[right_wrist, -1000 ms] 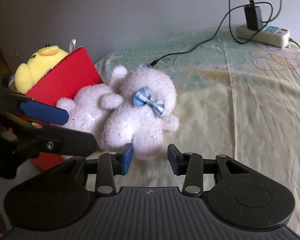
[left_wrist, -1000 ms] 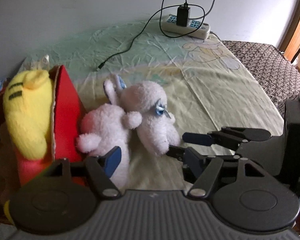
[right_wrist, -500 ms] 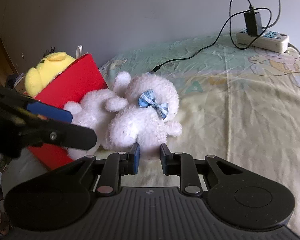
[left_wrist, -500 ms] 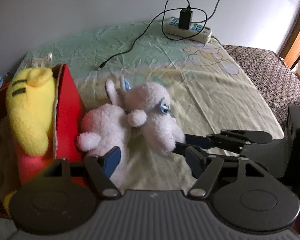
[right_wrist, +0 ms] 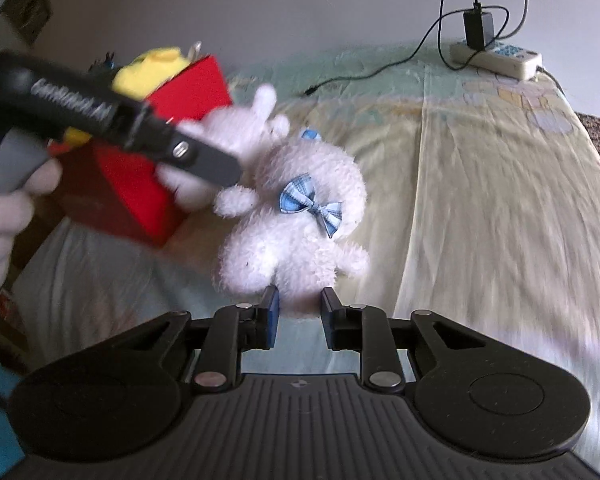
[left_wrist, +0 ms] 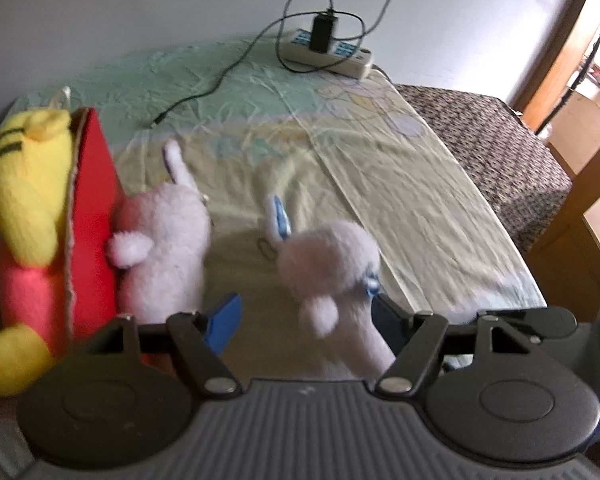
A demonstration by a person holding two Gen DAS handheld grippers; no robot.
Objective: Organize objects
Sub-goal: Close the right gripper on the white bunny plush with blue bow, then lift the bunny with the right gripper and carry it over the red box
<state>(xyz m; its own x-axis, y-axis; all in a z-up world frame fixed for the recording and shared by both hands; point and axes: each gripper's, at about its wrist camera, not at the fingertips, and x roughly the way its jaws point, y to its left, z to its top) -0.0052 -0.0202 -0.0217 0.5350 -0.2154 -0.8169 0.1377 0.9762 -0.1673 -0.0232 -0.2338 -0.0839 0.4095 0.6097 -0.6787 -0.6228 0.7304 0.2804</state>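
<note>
Two white toys: the bow rabbit (right_wrist: pixel 300 216) hangs from the right gripper (right_wrist: pixel 296 316), and the plain white rabbit (left_wrist: pixel 168 248) lies on the bed sheet (left_wrist: pixel 400 184), touching the red box (left_wrist: pixel 94 216).
Right gripper: closed on the lower end of the bow rabbit, fingers pinching the fur; the toy seems raised off the sheet, body pointing away from the camera.
Left gripper: (left_wrist: pixel 300 320) fingers spread wide and holding nothing; the bow rabbit sits between them in the left view, but whether it touches either finger cannot be told through the blur.
Red box: at the left edge of the bed, already holding a yellow bear (left_wrist: pixel 24 184) that stands up above its rim.
Step in hand, as I judge it: carrying the bow rabbit over to the box.
Doing it well: keep the pinch firm, since soft fur slips; lift high enough to pass the box wall and the plain rabbit's ear; lower it beside the bear, not on top.
Left gripper's part: steady the box rim, or take the plain rabbit next.
Risk: the swinging toy may knock the box wall.
Elsewhere: a power strip (right_wrist: pixel 496 58) and its cable lie far back, well apart.
</note>
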